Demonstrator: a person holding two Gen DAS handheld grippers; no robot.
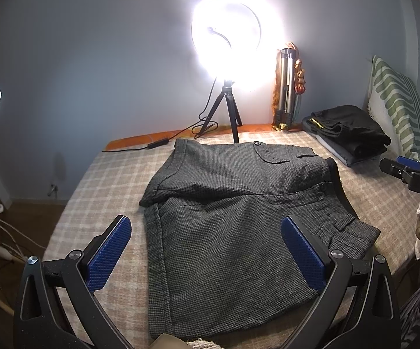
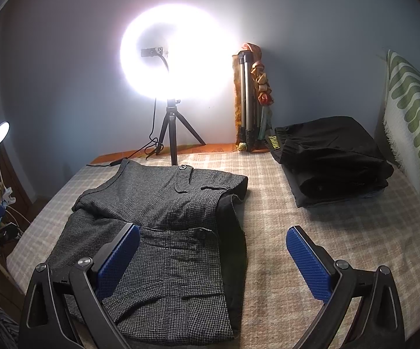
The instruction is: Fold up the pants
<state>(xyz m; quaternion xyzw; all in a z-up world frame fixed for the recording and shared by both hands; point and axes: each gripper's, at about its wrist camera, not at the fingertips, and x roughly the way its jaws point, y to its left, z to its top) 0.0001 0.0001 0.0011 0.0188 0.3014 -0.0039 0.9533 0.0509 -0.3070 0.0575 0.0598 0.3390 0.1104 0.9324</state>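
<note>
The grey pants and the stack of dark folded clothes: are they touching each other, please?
Apart. The right wrist view shows a strip of bare checked bedcover between the grey pants and the stack of dark folded clothes.

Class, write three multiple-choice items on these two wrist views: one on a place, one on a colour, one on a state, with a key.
1. Where does the black pile lie relative to the grey pants?
A. right
B. left
C. on top

2. What colour are the finger pads?
A. red
B. blue
C. white

3. How is the left gripper?
A. shut on the pants
B. shut, empty
C. open

Key: 1 A, the pile sits right of the pants on the bed; 2 B, the ribbed pads show blue; 3 C, its fingers stand wide apart, holding nothing.
</note>
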